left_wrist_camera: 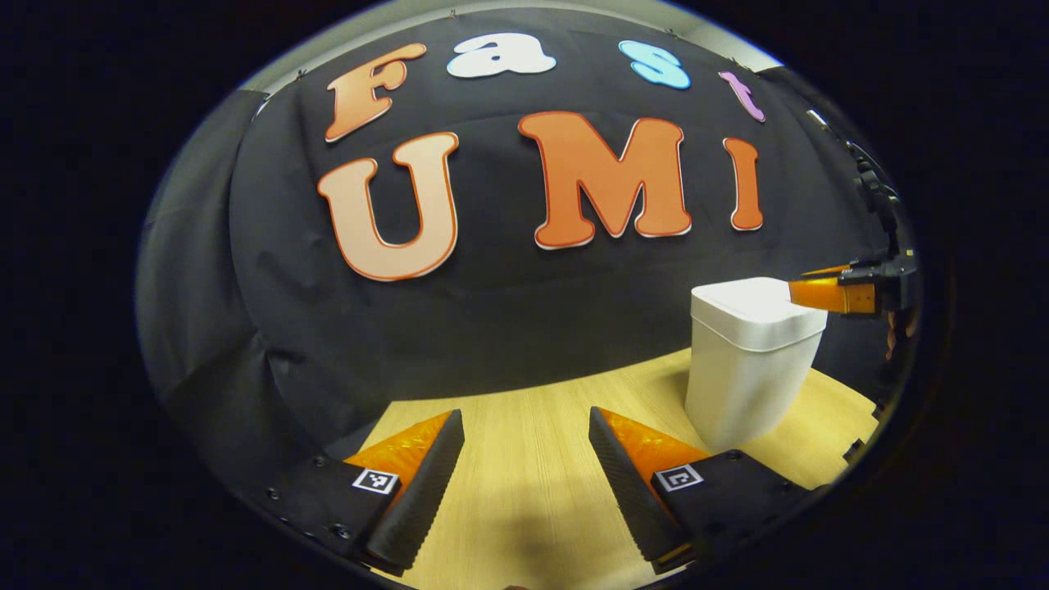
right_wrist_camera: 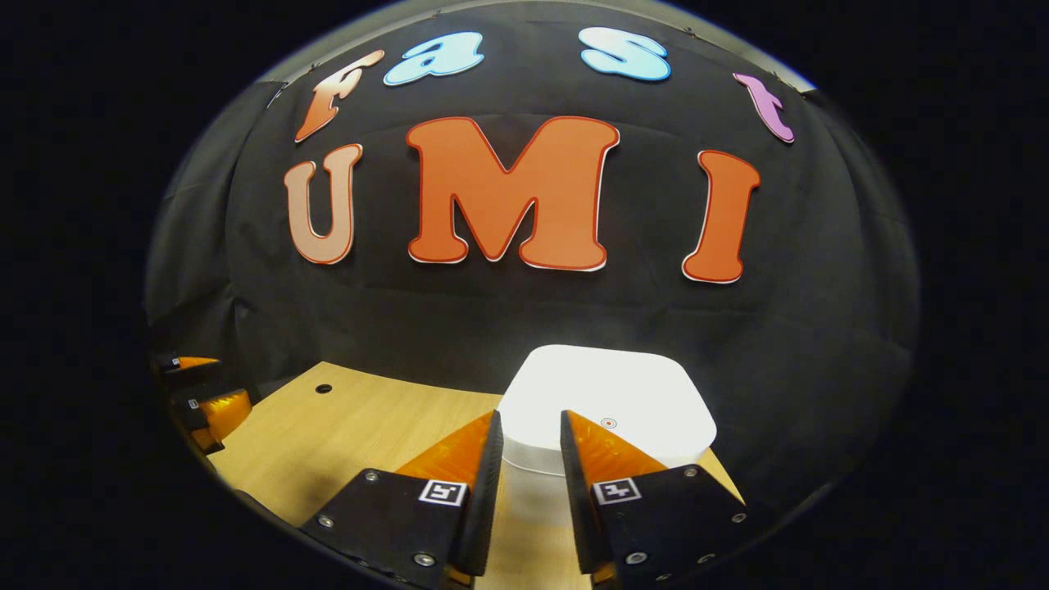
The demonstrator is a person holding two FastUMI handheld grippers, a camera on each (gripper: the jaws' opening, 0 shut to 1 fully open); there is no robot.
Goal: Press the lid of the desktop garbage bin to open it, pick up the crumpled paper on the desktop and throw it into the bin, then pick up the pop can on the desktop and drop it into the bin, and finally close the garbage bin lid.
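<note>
Bin (right_wrist_camera: 606, 410) lid down. Right tongs (right_wrist_camera: 529, 430) narrowly parted, empty, over lid – press squarely, gently. Left tongs (left_wrist_camera: 524, 438) spread, empty, above table (left_wrist_camera: 524, 492).

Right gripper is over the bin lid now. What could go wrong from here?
1. The right gripper sits at the near rim of the lid, with its fingers slightly apart; pressing there rather than nearer the small marked dot may fail to pop the lid.
2. The bin stands free near the table edge; an off-centre push could tip or slide it.
3. The left gripper hovers open over bare wood, unable to steady the bin.
</note>
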